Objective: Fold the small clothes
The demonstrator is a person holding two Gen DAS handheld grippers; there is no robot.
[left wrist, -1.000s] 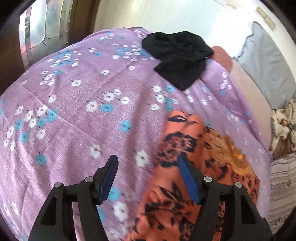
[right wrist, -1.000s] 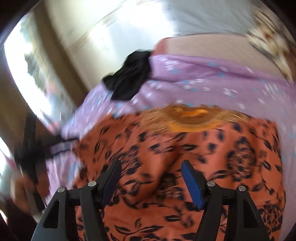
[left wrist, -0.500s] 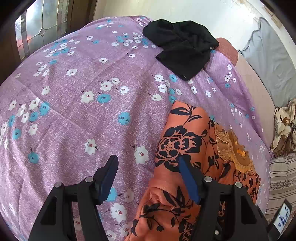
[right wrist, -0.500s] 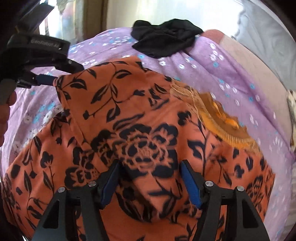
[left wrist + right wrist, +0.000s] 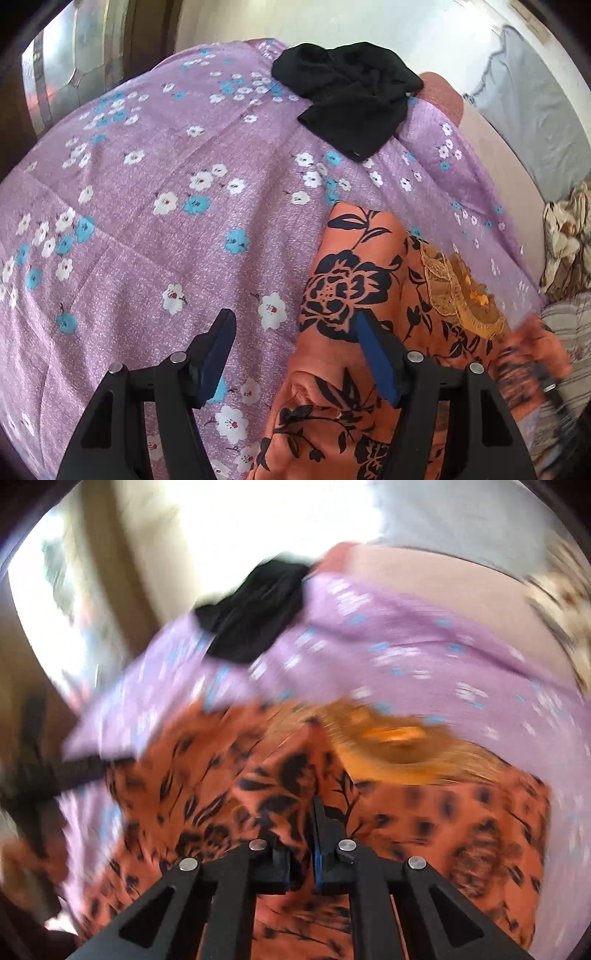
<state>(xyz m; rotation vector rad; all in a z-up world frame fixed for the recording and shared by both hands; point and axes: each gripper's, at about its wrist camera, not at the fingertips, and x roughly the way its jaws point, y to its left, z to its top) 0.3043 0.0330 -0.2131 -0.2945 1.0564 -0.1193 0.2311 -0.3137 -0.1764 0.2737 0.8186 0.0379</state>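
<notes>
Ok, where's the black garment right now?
The black garment lies crumpled at the far edge of the purple floral sheet, upper centre in the left wrist view, apart from the orange dress.

Light: bright daylight, glare on pale wall (image 5: 258, 524).
Left view: sharp, edges bulged.
Right view: heavily motion-blurred.

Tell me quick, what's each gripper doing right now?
Left gripper: open, holding nothing.
Right gripper: shut on a fold of the orange floral garment.
</notes>
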